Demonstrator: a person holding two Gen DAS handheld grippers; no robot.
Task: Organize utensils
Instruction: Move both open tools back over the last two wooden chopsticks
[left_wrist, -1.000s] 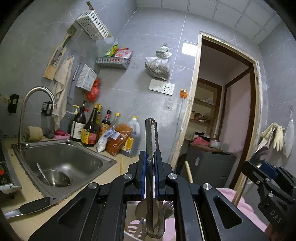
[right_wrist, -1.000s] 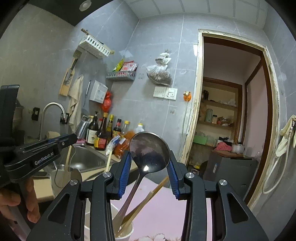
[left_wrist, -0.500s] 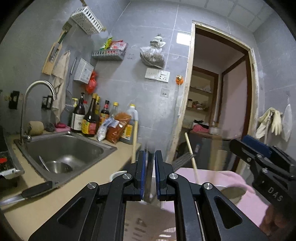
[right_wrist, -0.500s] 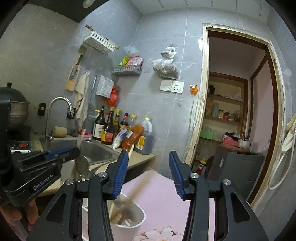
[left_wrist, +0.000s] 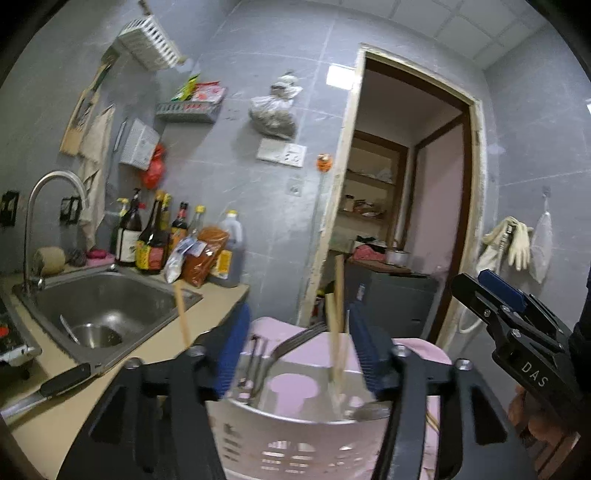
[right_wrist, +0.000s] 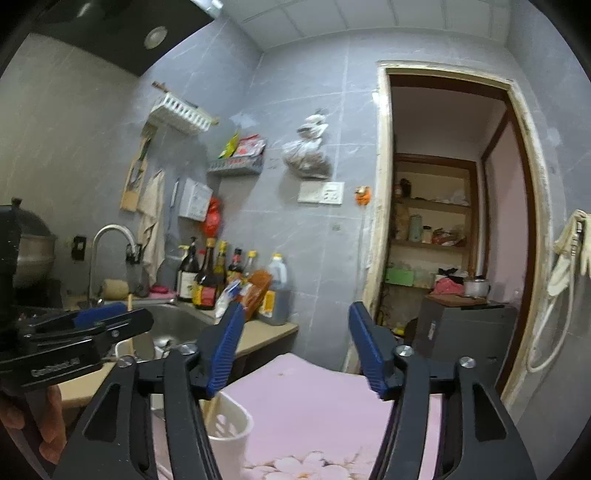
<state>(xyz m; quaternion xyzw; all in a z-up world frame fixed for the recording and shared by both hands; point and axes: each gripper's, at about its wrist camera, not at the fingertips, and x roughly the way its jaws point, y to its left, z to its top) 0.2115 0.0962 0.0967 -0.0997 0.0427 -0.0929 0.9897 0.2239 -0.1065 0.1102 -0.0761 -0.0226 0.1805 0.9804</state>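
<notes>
**Both grippers letting go over the utensil holders**

Fingers of the left gripper stood apart and were opening, with nothing pressed between the blue pads. Directly in front of them sat the pink slotted basket, holding a fork, some dark-handled pieces and wooden chopsticks leaning upright. The right gripper was likewise opening, its fingers wide and empty; below its left finger stood a white cup on the pink cloth, with what looked like a wooden stick inside.

Judgement: the step in hand was release, each item now lodged in a holder. Utensils remained loose: a knife lay on the bench beside the sink, and a spoon-like piece lay in the basin. The next move would call for drawing clear of the protruding handles without tipping either holder, then reaching for the knife by its handle.
</notes>
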